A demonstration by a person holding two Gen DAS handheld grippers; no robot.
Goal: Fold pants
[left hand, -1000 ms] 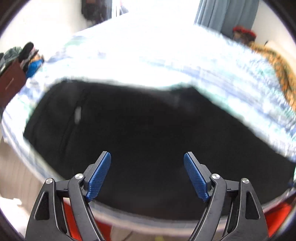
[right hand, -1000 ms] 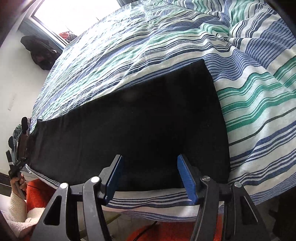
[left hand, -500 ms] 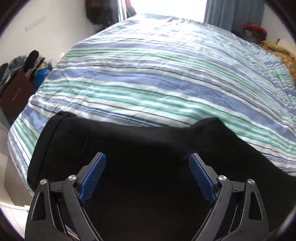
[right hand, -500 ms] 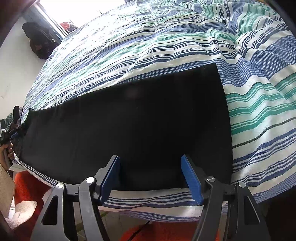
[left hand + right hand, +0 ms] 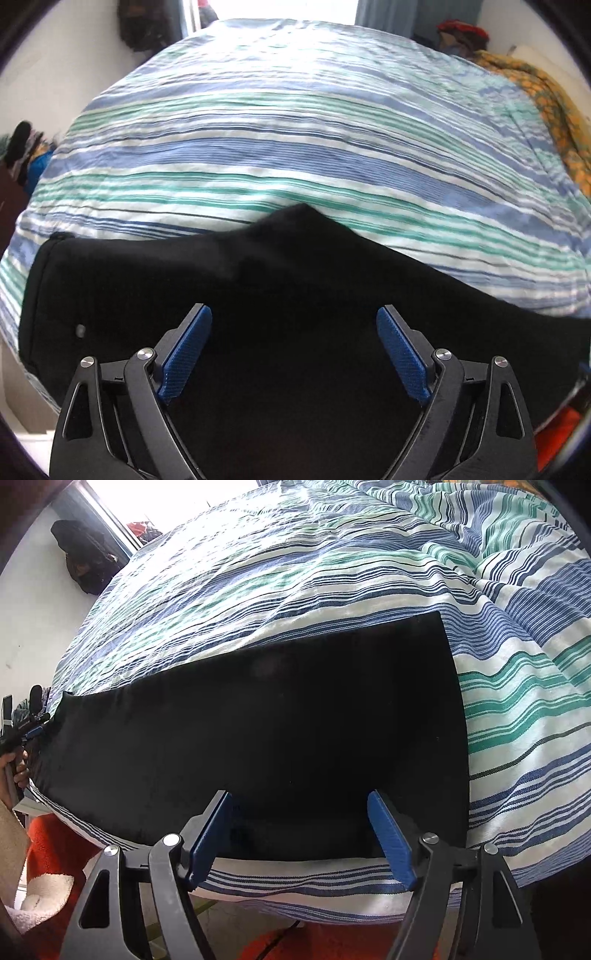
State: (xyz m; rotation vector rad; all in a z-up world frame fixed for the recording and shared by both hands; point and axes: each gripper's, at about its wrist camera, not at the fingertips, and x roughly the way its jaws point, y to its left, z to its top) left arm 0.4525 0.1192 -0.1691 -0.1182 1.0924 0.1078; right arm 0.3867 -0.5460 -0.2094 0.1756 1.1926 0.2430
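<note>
The striped bed (image 5: 332, 572) fills the room, and the black pants (image 5: 258, 720) lie flat along its near edge, folded lengthwise into 1 long strip. The right gripper (image 5: 299, 834) has just been opening over the right end, nothing clamped. The left gripper (image 5: 293, 350) stands apart above the left end. Next, I think, comes the crosswise fold, so 1 end must be gripped.
</note>
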